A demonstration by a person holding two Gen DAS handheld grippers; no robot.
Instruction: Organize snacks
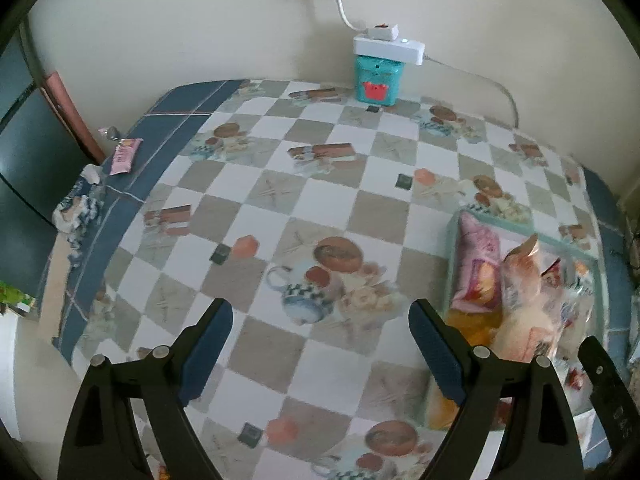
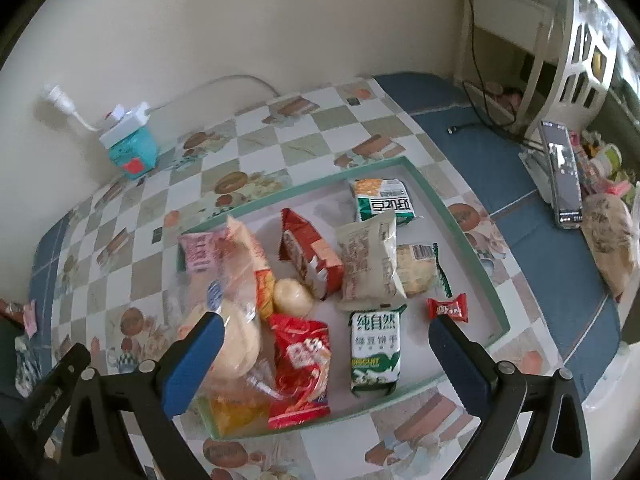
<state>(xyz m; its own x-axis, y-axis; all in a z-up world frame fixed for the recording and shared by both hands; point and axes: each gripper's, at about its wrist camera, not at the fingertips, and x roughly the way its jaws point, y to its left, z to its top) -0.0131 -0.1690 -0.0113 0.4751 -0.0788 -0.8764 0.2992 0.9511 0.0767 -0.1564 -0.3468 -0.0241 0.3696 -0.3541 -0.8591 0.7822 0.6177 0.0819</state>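
We see both grippers, left gripper (image 1: 320, 344) and right gripper (image 2: 326, 364), fingers spread, empty | snacks fill the shallow green-rimmed tray (image 2: 472, 236) | stray pink wrapped snack bar (image 1: 127, 155) at ten o'clock on table (image 1: 280, 208): approach low, pinch mid-wrapper.

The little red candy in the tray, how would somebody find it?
Look at the green-rimmed tray on the checkered tablecloth. Near its right-hand rim, right of the green-and-white biscuit packet, lies the small red candy. It is the tiniest wrapper there, twisted at both ends, lying apart from the bigger packets.
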